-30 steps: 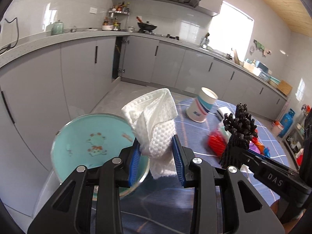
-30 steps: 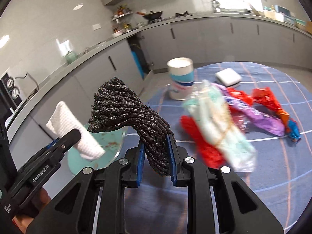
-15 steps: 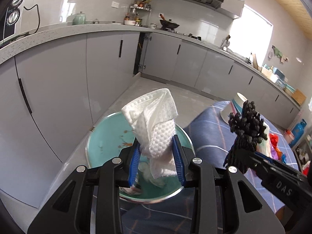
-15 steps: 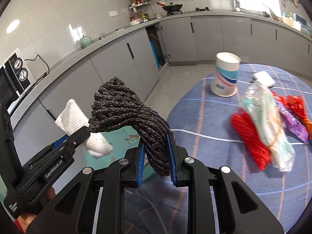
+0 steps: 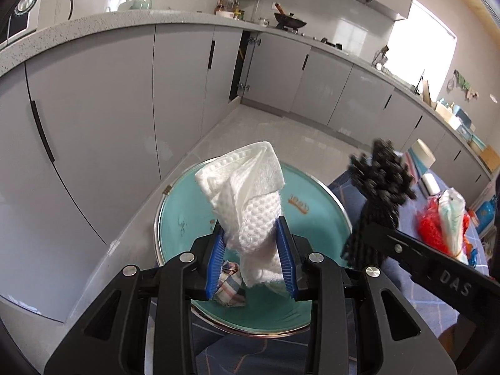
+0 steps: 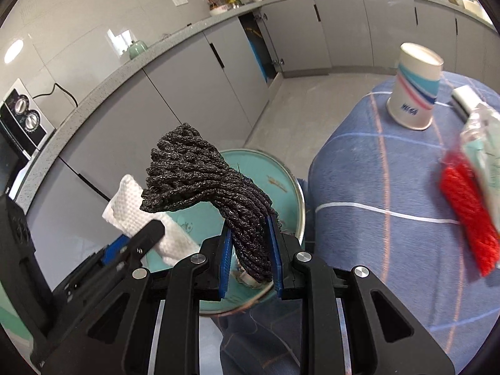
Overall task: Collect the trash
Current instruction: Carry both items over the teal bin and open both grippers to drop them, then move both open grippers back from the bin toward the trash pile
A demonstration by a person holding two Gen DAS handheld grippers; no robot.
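My left gripper (image 5: 251,250) is shut on a white crumpled paper towel (image 5: 247,193) and holds it right above the open teal trash bin (image 5: 181,215). A checked scrap (image 5: 231,284) lies inside the bin. My right gripper (image 6: 250,250) is shut on a bundle of black cord (image 6: 206,181), held over the bin's rim (image 6: 297,200) beside the left gripper (image 6: 131,247). In the left wrist view the black cord (image 5: 381,187) and right gripper arm (image 5: 437,272) sit to the right of the bin.
A table with a blue checked cloth (image 6: 390,187) stands right of the bin. On it are a paper cup (image 6: 415,90), a red mesh bag (image 6: 468,212), a clear plastic bag (image 6: 484,156) and a small white box (image 6: 465,97). Grey kitchen cabinets (image 5: 125,109) run behind.
Both grippers have swung left, away from the table, and come closer over the teal bin. Each still holds its item.
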